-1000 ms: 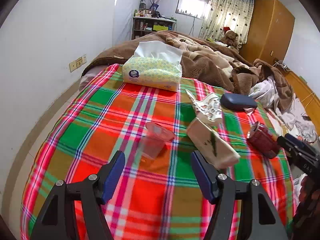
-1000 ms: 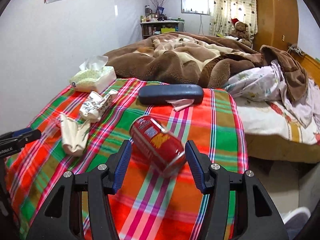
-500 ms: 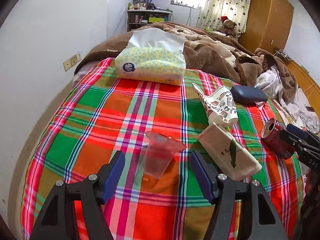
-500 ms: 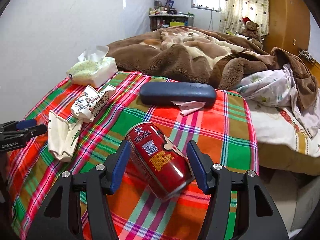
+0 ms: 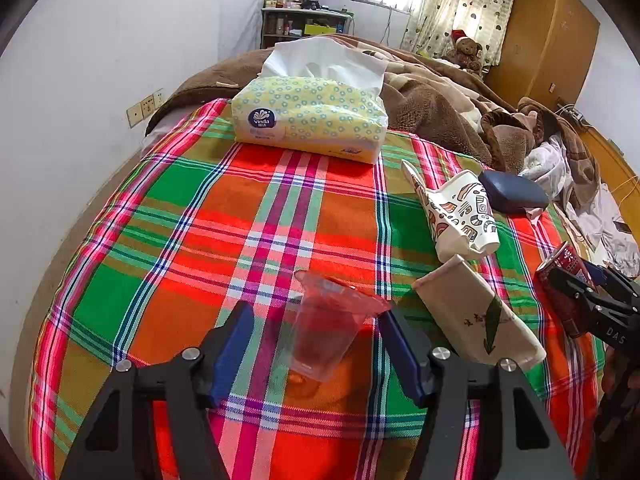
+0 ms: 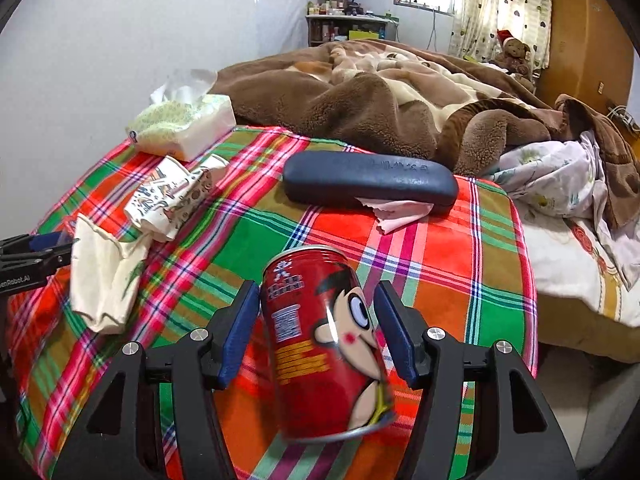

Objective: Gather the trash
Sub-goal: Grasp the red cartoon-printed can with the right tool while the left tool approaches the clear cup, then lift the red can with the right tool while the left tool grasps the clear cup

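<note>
Change since earlier: both grippers have come lower and closer to the bed; the clear cup and the can now lie between the fingers, before they were ahead of them.
Left gripper: jaws apart and closing; the clear plastic cup is between the blue pads, with a gap visible on both sides.
Right gripper: jaws apart around the red can; the left pad is almost at the can's side, but I cannot tell if it touches; the right pad has a small gap.
Clear plastic cup: lies on its side on the plaid blanket, mouth away from the camera.
Red can: lies tilted on the same blanket, near the bed's edge.
Other trash: a cream paper cup, flattened, just beside a crushed patterned paper cup.
Other things: tissue pack at the far end of the blanket; dark blue case with a pink paper scrap at its edge; brown blanket behind.
</note>
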Motion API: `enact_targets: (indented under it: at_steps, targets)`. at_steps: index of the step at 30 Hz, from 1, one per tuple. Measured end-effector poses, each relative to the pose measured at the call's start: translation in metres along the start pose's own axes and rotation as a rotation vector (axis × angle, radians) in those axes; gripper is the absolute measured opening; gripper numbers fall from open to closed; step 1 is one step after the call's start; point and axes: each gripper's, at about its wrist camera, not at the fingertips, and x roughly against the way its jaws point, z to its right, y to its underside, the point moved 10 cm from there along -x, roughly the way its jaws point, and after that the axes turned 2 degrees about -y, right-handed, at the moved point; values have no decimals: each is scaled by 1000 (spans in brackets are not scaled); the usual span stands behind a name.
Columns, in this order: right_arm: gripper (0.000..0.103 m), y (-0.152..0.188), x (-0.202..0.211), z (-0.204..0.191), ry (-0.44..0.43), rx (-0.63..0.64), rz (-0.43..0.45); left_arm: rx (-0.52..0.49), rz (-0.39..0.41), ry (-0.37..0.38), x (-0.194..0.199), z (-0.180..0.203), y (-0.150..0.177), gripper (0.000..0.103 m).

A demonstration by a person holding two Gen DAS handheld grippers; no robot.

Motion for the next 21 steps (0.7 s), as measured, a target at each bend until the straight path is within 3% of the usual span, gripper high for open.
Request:
enact_targets:
  at_steps: [3,5,21]
  targets:
    - [61,2,-1,0,9,-1,-3,-1,0,22,-1,2,0,55]
    - [61,3,0,1,11,-14,-4,-9,1,24,-1,3,-1,46]
    - [57,10,15,-2,9,-59,27,-12,26,59,24,16,10,46]
